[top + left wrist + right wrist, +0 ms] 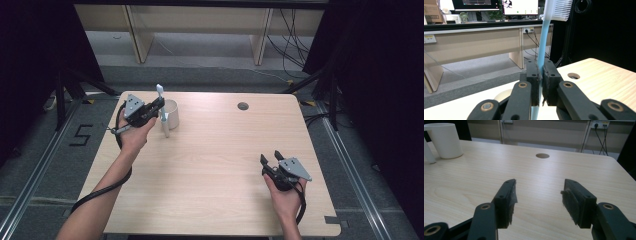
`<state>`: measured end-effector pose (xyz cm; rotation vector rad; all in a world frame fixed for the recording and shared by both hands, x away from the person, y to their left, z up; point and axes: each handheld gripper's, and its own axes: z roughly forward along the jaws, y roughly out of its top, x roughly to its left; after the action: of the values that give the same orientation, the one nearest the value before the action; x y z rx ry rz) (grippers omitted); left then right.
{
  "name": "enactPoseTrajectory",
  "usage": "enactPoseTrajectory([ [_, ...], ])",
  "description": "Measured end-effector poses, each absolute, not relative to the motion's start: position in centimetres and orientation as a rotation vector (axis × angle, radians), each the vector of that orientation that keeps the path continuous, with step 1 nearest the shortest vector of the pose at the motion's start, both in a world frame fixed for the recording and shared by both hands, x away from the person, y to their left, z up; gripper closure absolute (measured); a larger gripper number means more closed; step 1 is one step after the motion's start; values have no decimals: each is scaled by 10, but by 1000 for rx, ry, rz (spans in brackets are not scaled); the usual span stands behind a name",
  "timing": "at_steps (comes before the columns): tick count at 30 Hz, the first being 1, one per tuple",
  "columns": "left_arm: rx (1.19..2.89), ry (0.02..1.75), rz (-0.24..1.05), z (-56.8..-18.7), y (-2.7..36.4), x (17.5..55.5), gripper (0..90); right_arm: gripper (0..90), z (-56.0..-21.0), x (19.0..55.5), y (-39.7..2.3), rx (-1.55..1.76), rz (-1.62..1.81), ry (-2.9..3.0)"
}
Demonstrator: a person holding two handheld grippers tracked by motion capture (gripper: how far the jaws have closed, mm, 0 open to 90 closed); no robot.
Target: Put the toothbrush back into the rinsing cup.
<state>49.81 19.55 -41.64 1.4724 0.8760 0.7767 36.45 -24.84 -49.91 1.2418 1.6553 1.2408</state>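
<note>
two grippers are at work: the left gripper (159,106) is clamped on a toothbrush (543,42), held upright with bristles on top, just beside a white mug (171,114) at the table's (220,165) far left. the step looks like standing the brush in the mug, so lift it above the rim, keep it upright and lower before letting go. the right gripper (270,158) rests near right, jaws wide apart and empty. the pale wood top has a cable hole (243,106); desks and cables stand behind.
</note>
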Motion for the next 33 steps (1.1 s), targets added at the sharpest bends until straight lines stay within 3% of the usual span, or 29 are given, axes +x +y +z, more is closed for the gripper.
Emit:
enactPoseTrajectory([
  [33, 1477, 910, 761, -435, 194, 501, 844, 450, -501, 365, -247, 1246, 1231, 1658],
])
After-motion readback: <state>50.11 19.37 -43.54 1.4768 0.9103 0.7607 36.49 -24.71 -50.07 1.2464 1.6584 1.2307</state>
